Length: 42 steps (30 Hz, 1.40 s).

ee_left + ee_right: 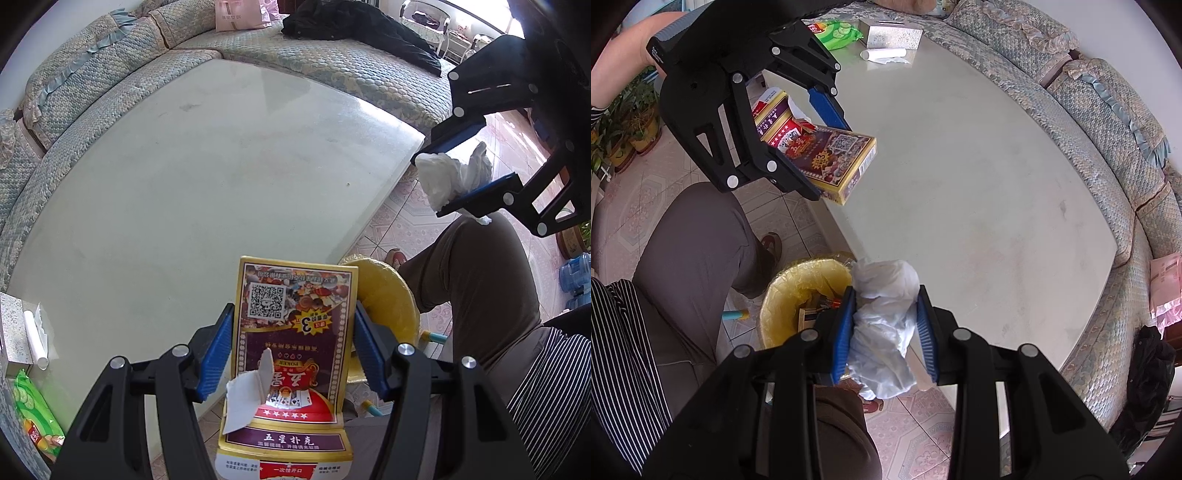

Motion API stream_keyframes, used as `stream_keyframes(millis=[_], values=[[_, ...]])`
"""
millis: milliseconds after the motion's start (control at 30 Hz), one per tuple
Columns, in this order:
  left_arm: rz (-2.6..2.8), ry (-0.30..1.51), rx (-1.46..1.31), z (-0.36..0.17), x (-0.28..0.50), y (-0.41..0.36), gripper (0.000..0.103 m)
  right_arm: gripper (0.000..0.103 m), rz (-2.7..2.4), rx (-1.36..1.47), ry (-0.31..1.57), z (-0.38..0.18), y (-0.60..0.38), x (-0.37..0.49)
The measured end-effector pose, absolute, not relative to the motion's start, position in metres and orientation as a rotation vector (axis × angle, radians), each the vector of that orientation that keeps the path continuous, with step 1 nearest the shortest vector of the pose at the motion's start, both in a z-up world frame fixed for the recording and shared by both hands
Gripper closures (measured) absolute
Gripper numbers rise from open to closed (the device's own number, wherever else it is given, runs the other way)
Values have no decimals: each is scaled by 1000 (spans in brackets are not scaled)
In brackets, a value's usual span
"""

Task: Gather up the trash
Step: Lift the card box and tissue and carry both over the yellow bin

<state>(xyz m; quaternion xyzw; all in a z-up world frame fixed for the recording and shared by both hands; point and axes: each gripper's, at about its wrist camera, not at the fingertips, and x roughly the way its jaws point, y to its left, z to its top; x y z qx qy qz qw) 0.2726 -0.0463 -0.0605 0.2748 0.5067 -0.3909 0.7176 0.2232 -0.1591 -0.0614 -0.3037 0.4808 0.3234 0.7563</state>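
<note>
Right gripper [886, 328]: I have it clamped on a crumpled white tissue wad [886, 325], with a flat wooden stick [918, 369] caught against one pad.
Left gripper [293, 347]: closed at mid-width on an opened playing-card box [295, 332], flap loose toward the camera.
Bin [798, 291]: yellow-lined, on the floor at the table edge [849, 229], just beside my knee [701, 229]; it already holds some scraps.
Risk, tissue: the wad overhangs the bin rim; I judge that releasing here could drop it on the tiles.
Risk, box: it sits over the table edge; the loose flap may snag a pad.
Right view only: bin contents, the stick.
Left view only: the box's printed face; bin mostly hidden behind it.
Far end of table: paper roll [882, 54], silver box [894, 37], green packet [840, 33], not collected.
</note>
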Motion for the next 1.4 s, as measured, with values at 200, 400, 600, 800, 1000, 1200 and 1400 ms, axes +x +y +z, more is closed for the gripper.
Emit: stream_keyframes(millis=[200, 400, 600, 800, 1000, 1200, 1400], values=[[-866, 1121, 607, -57, 272, -45, 43, 71, 705, -666, 1052, -60, -159, 222], [-861, 1122, 599, -58, 269, -46, 43, 71, 712, -659, 1054, -64, -158, 220], [-856, 1147, 581, -79, 262, -46, 43, 71, 734, -644, 1085, -85, -158, 217], [-868, 1208, 564, -120, 245, -48, 43, 71, 760, -628, 1143, -119, -159, 210], [-874, 1259, 554, -159, 233, -53, 43, 71, 786, -615, 1194, -154, -157, 204], [-866, 1274, 546, -183, 224, -56, 43, 71, 808, -608, 1231, -182, -153, 198], [-814, 1301, 521, -210, 217, -54, 43, 71, 822, -607, 1270, -214, -155, 198]])
